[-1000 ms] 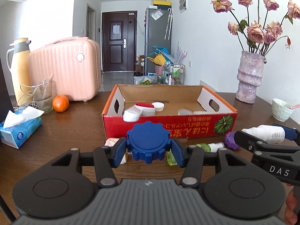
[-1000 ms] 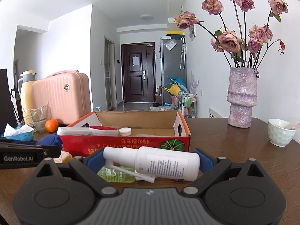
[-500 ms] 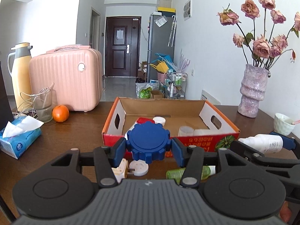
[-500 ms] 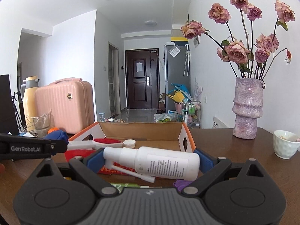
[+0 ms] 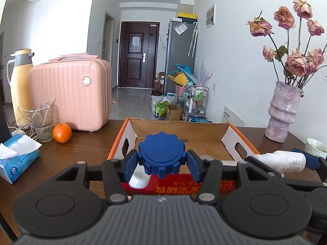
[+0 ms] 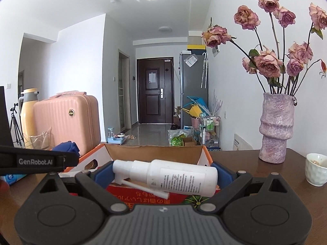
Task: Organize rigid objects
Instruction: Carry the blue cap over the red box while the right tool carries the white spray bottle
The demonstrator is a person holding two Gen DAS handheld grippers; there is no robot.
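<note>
Nearest the left wrist camera, the left gripper (image 5: 161, 162) has its blue pads clamped on either side of a blue toothed cap (image 5: 161, 155), held clear of the table and roughly level with the near rim of the cardboard box (image 5: 212, 185). Beside it, the right gripper (image 6: 163, 174) is closed end to end on a white spray bottle (image 6: 166, 176), which lies crosswise between the fingers with its nozzle to the left and its thin spout hanging down. Both loads sit just short of, or barely over, the box's red front wall, so the step in hand looks like the carry toward the box, with the drop not yet made. Just past the cap, a white rounded object (image 5: 139, 178) shows inside the near left corner of the box; the rest of the box floor is mostly hidden by the grippers, so what else lies there is hard to say. The next move likely calls for pushing both grippers forward over the open cardboard floor, lowering them, and spreading the fingers in a free spot, keeping the bottle's spout from snagging on the rim. Farther off on the table stand an orange (image 5: 62, 133), a pink suitcase (image 5: 71, 95) and, to the right, a purple vase (image 6: 276, 127) of dried roses.
</note>
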